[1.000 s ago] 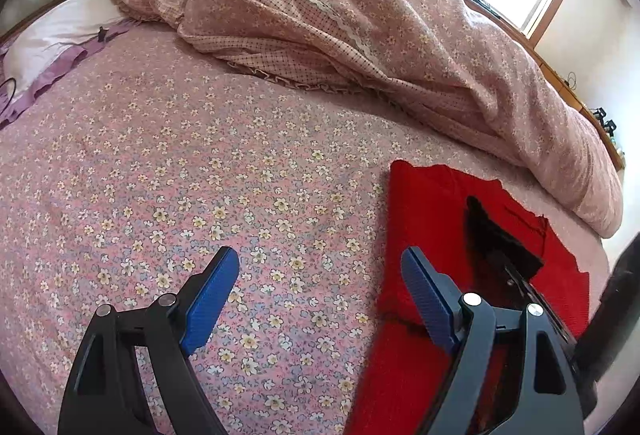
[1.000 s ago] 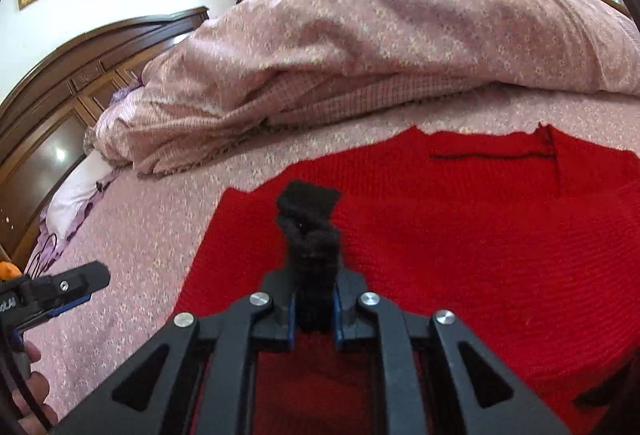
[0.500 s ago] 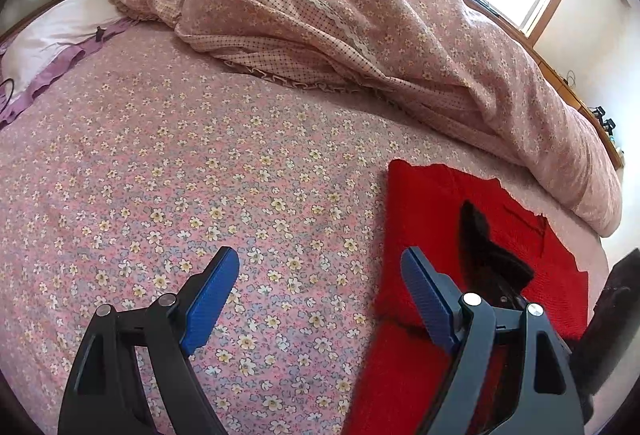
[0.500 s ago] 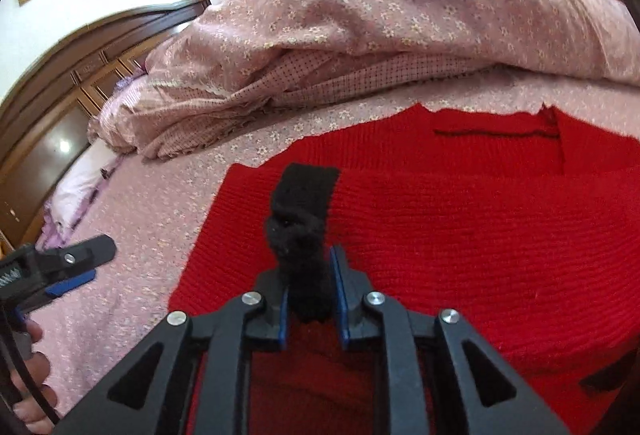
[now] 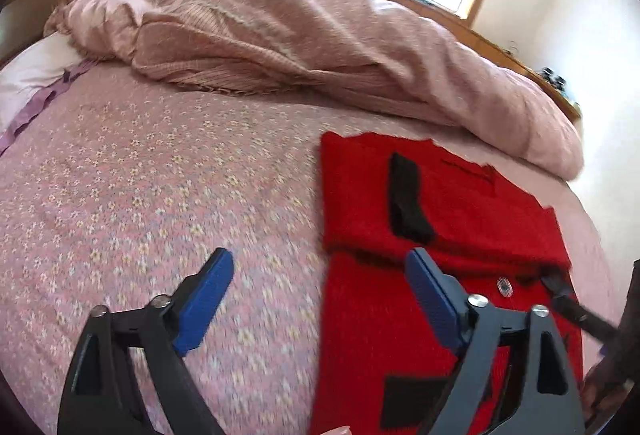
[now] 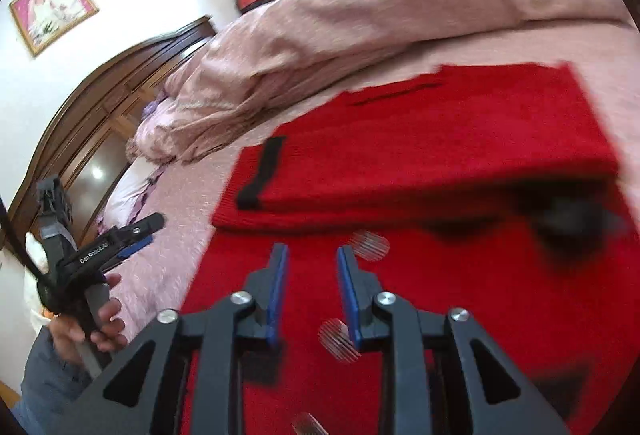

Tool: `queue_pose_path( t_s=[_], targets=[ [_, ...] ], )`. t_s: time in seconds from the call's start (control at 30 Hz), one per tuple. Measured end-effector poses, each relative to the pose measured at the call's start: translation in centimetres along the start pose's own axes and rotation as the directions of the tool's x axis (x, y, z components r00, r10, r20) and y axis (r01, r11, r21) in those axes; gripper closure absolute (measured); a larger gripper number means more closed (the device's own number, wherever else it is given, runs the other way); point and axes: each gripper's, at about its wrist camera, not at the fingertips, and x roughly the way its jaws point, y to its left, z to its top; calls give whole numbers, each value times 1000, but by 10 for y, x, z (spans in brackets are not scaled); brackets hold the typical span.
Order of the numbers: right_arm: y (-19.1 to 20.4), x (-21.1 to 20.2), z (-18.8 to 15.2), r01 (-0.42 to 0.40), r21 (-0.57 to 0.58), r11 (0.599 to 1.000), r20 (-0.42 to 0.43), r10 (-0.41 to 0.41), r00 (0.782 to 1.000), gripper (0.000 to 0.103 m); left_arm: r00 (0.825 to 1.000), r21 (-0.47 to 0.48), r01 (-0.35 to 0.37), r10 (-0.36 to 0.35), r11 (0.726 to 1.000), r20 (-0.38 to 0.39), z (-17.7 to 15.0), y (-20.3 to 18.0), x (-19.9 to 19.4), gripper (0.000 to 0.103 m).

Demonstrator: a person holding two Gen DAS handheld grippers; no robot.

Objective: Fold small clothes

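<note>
A red knitted garment point(image 5: 452, 219) point(image 6: 440, 139) lies flat on the bed with a sleeve folded across its body. The sleeve ends in a black cuff point(image 5: 408, 195) point(image 6: 262, 171) that lies on the red cloth. My left gripper point(image 5: 320, 279) is open and empty, held above the garment's left edge. It also shows in the right wrist view point(image 6: 140, 231). My right gripper point(image 6: 312, 255) is open and empty above the lower part of the garment. Its tip shows at the right of the left wrist view point(image 5: 560, 285).
The garment lies on a pink floral bedsheet point(image 5: 140, 175). A bunched pink quilt point(image 5: 300, 47) point(image 6: 360, 19) runs along the far side. A white pillow point(image 5: 28, 75) and a wooden headboard point(image 6: 100, 107) are at the left.
My right gripper opened and let go of the black cuff, which now lies on the folded sleeve. Both grippers pulled back toward the near edge of the bed.
</note>
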Motion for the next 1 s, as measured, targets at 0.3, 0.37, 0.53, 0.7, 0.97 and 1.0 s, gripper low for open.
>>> queue_pose_path(
  t_s=[0.3,0.37,0.53,0.7,0.97,1.0],
  targets=[
    [-133,-133,-87,123,243,962,36,-135,990,62,967,-35,173,-176,984,-186,-70,11,-15,4],
    [-153,-147,-102,47,332,942,77,-77,994,62,951,-65,193,-203,979,-233,-85,16,-14,4],
    [-166,-148,-122,-15,357,934,74,-13,997,62,966,4,169,-165,986,-200,-110,4,-30,4],
    [-161,-145,-135,-97,381,920,68,77,995,62,971,104,117,-92,988,-222,-126,-16,-36,4],
    [-145,-134,-146,-160,415,896,56,150,987,62,923,-59,270,-276,961,-266,-134,-3,-51,5],
    [-146,-134,-146,-161,420,893,59,151,987,62,915,-98,288,-304,953,-266,-133,3,-52,5]
  ],
)
